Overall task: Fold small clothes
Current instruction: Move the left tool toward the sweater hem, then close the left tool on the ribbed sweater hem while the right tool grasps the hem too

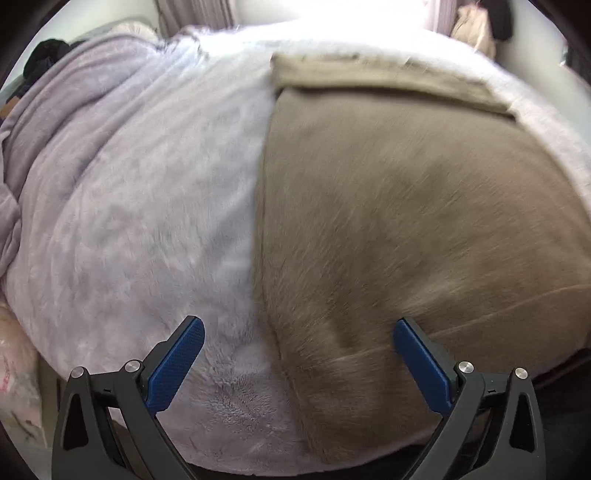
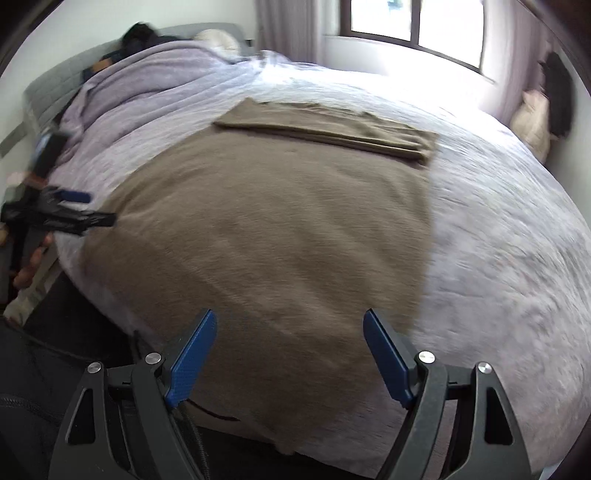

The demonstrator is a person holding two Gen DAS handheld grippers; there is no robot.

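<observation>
I see the brown cloth (image 2: 280, 229) spread flat on the bed, over the lilac blanket (image 2: 498, 229), its near edge reaching the bed's near side. Its far end is folded back on itself into a narrow band (image 2: 325, 127) lying across the top of the cloth. In the left view the same cloth (image 1: 406, 221) fills the right half, and its left edge runs straight down the blanket (image 1: 147, 203). No container shows in either view. My right gripper (image 2: 290, 354) hangs over the near part of the cloth with its jaws wide apart, blue pads (image 2: 192, 362) facing each other and nothing between them; I cannot tell whether the tips touch the fabric. My left gripper (image 1: 298, 363) is also wide open and empty, straddling the cloth's left edge: one pad (image 1: 177, 365) over the blanket, the other over the cloth. From the right view that left gripper (image 2: 79, 208) shows at the bed's left side, just off the cloth's corner, with fingers (image 2: 31, 267) of the hand below it. Both grippers point steeply down at the bed. Beyond, a window (image 2: 417, 26) lets in bright light, and a heaped throw (image 2: 155, 85) lies near the headboard.
</observation>
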